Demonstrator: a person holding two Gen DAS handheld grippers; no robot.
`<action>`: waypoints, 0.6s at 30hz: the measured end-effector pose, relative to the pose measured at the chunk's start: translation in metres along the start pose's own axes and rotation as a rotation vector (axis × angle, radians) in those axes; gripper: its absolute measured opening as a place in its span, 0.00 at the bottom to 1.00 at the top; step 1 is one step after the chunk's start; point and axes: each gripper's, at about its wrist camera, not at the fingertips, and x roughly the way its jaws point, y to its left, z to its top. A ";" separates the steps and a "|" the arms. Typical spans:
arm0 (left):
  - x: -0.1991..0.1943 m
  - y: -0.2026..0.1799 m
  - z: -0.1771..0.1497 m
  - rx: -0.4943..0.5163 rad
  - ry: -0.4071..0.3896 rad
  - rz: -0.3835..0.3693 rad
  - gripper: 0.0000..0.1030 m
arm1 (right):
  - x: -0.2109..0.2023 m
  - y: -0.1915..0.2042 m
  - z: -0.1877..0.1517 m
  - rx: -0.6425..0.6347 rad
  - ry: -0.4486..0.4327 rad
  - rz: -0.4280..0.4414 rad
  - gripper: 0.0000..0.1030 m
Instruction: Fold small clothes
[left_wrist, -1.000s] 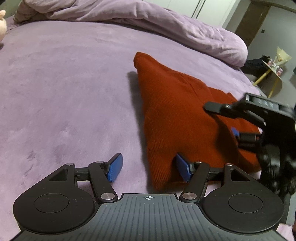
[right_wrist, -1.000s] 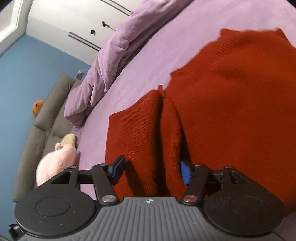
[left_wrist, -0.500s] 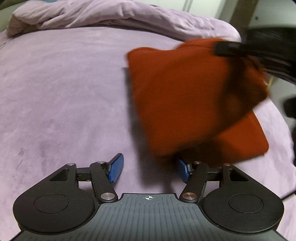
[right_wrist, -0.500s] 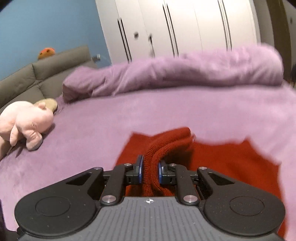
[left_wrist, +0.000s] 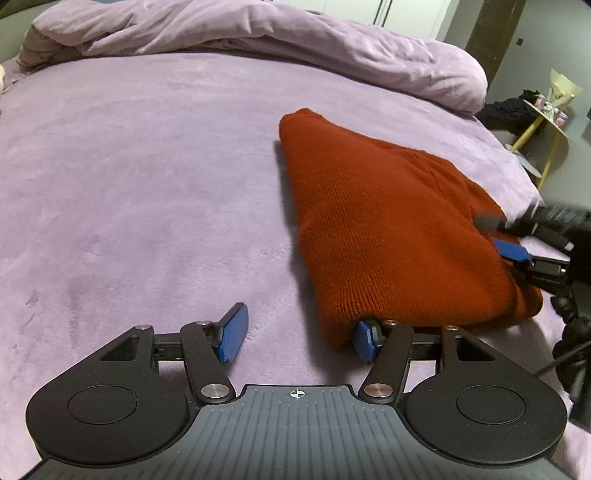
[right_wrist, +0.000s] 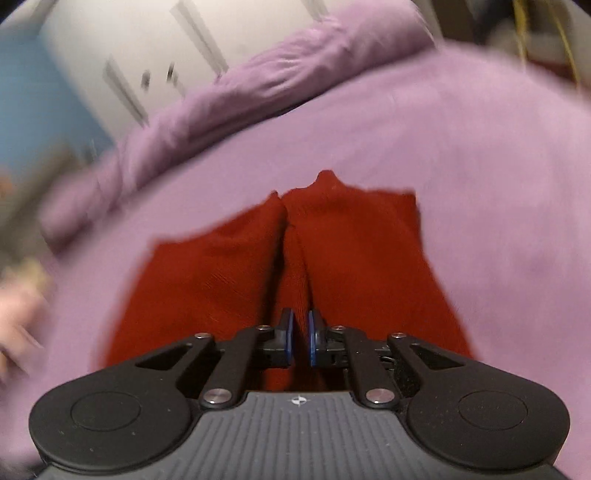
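A rust-red knitted garment (left_wrist: 391, 229) lies folded on the purple bed cover (left_wrist: 147, 177). My left gripper (left_wrist: 299, 339) is open and empty, low over the cover, its right pad (left_wrist: 364, 345) touching the garment's near corner. My right gripper (right_wrist: 299, 341) is nearly shut, pinching a raised ridge of the red garment (right_wrist: 295, 266) between its blue pads. It also shows at the right edge of the left wrist view (left_wrist: 517, 243), at the garment's right side. The right wrist view is blurred by motion.
A bunched purple duvet (left_wrist: 258, 33) lies along the far side of the bed. A small yellow side table (left_wrist: 546, 122) with objects stands off the bed's right edge. A pink plush toy (right_wrist: 14, 314) shows blurred at the left. White wardrobe doors (right_wrist: 166, 55) stand behind.
My right gripper shut on a fold of the garment, lifted it and carried it over, and the garment now lies folded down. My left gripper stayed open by the near corner.
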 end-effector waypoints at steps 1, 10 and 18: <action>0.000 -0.001 -0.001 0.004 -0.001 0.004 0.62 | 0.000 -0.005 0.002 0.080 0.004 0.073 0.56; -0.003 -0.017 -0.002 0.029 0.002 0.064 0.63 | 0.036 0.046 -0.007 -0.104 0.046 0.034 0.35; -0.009 -0.036 -0.006 0.081 -0.025 0.117 0.68 | 0.007 0.107 -0.014 -0.559 -0.136 -0.159 0.11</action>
